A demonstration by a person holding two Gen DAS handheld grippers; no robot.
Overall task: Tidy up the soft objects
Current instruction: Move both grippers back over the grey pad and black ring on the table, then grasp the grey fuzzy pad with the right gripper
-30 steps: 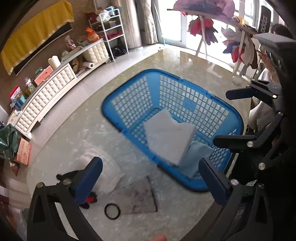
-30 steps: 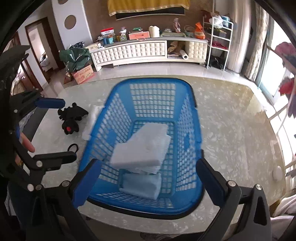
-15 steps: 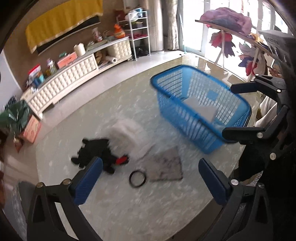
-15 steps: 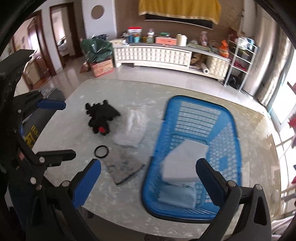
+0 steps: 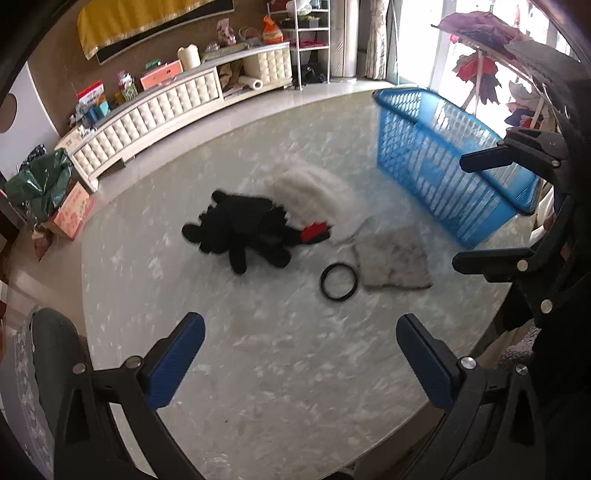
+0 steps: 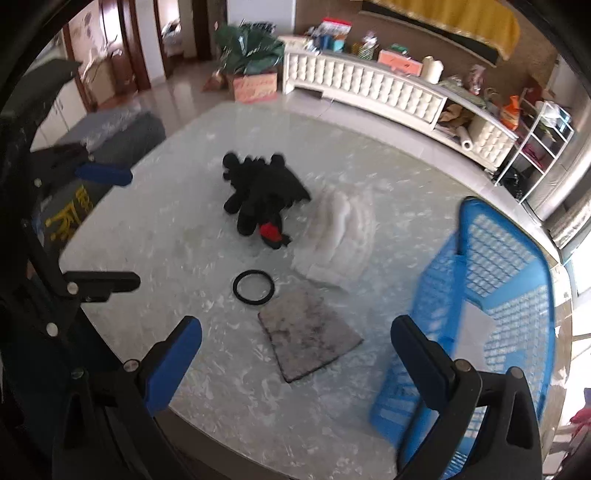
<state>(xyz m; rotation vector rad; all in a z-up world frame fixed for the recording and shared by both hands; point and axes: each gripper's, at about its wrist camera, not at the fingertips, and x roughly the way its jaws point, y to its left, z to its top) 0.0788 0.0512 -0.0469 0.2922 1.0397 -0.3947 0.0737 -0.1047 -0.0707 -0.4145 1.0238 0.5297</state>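
Both grippers wide open, holding nothing, above the table point(image 5: 295, 369).

From the left gripper point(image 5: 299, 354): ring point(image 5: 339, 277) at 12, grey cloth point(image 5: 393, 260) at 1, black plush point(image 5: 251, 229) at 11, white towel point(image 5: 314, 195) beyond, basket point(image 5: 447, 155) at 2. Right gripper point(image 6: 295, 358) hangs over the grey cloth.

Basket point(image 6: 491, 295) contents mostly hidden behind blurred blue wall

Living room, daylit from the right-hand windows.
Long white tufted cabinet point(image 5: 177, 107) against a brown wall under a yellow hanging point(image 5: 140, 18); white wire shelf point(image 5: 312, 40) beside it; glossy tile floor point(image 6: 177, 96); marbled table point(image 5: 280, 332).
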